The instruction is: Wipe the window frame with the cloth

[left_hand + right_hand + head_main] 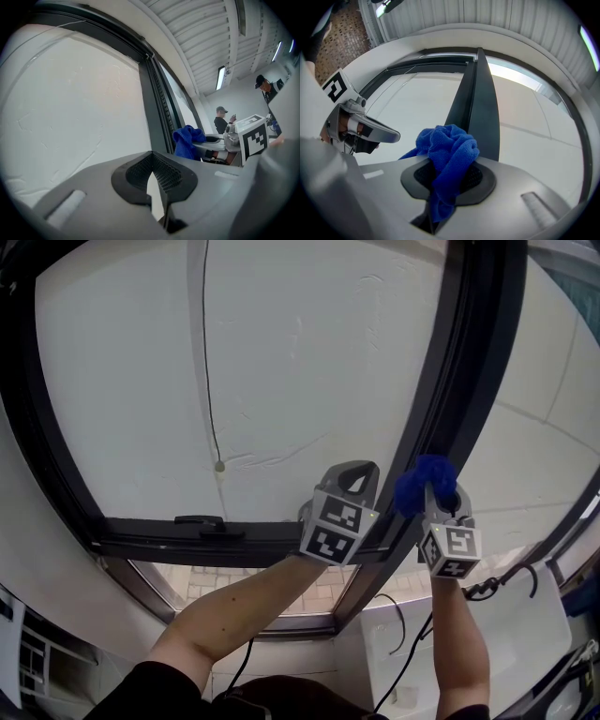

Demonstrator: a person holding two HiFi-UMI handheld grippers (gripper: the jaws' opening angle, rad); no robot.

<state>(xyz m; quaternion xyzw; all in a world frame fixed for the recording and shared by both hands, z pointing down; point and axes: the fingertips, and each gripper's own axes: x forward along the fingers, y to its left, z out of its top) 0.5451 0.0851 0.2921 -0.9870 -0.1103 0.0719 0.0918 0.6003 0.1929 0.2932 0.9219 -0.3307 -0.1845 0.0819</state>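
The right tool (442, 507) is clenched on the cloth (451, 149), a blue wad bulging past its jaws so that fabric, not plastic, meets the frame (461, 362); in the right gripper view the wad sits at the foot of the frame's dark upright, touching it or just shy of it, I cannot tell which; this looks set for a stroke up that bar. The left tool (349, 482) is closed on nothing, its pads meeting at the tip; it hangs just beside the right one near the sash's lower right corner, likely parked clear of the stroke. Above, the upright runs unobstructed to the top edge; leftward the bottom rail carries a handle (200, 521); a cord (208, 381) hangs before the pane (309, 352), well apart from the cloth.
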